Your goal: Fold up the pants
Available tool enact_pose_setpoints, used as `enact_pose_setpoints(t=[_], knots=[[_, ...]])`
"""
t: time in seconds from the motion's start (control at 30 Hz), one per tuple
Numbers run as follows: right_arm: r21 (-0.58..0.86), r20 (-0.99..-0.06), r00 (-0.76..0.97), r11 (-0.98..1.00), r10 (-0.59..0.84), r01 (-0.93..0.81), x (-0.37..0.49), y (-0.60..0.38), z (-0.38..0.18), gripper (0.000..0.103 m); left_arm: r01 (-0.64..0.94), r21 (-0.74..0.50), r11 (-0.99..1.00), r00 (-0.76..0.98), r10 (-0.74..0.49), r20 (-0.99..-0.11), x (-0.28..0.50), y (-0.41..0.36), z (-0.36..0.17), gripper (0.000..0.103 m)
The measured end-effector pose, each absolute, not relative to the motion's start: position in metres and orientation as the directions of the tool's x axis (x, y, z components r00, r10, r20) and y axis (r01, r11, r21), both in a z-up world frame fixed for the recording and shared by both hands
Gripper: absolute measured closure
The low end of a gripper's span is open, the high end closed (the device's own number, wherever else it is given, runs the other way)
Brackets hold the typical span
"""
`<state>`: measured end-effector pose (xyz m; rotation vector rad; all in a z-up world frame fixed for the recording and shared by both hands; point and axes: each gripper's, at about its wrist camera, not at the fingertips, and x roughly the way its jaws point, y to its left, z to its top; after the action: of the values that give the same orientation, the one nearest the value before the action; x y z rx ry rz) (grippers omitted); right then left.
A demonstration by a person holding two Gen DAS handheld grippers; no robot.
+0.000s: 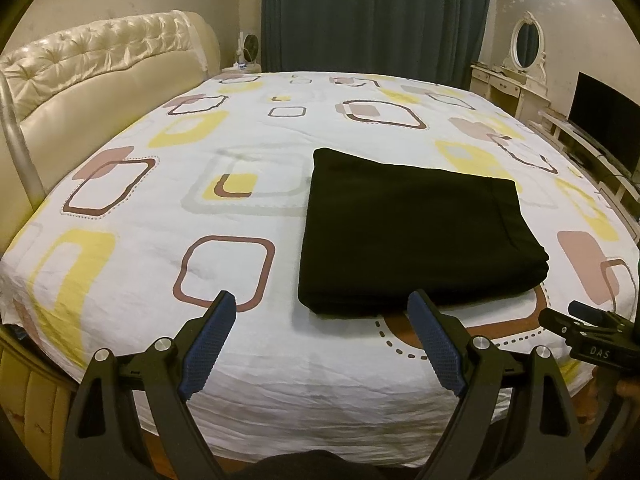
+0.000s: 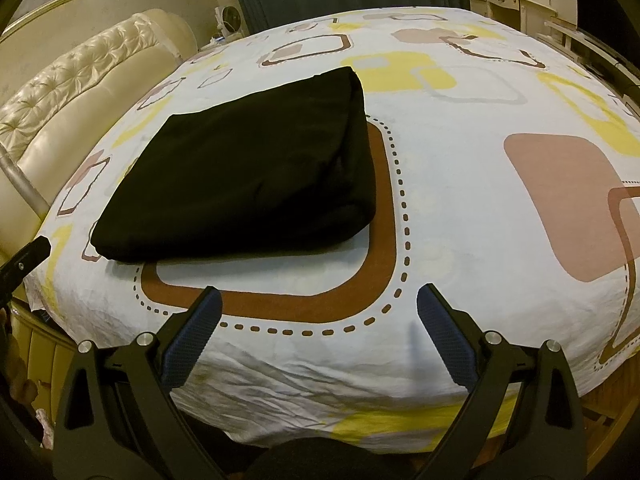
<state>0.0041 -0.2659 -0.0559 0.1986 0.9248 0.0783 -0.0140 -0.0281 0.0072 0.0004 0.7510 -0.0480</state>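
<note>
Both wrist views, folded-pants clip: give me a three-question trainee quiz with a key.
1. True or false: the black pants lie folded into a compact stack on the patterned bed sheet.
2. Which tool holds fabric? A) left tool B) right tool C) neither
3. Fill in: the pants partly cover a printed brown ______ on the sheet.

Key: 1 true; 2 C, both stand open and empty; 3 rounded square outline.
</note>
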Motion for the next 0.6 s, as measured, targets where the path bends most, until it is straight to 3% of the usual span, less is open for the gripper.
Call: enact_pose_setpoints(t=[0.6], knots=[[0.203, -0.786, 0.598, 0.979, 0.155, 0.013, 0.0042, -0.2649, -0.0561, 0.005, 0.056, -0.007, 0.998, 0.73, -0.045, -0.682, -0.0141, -0.0323, 0.0051, 0.016]])
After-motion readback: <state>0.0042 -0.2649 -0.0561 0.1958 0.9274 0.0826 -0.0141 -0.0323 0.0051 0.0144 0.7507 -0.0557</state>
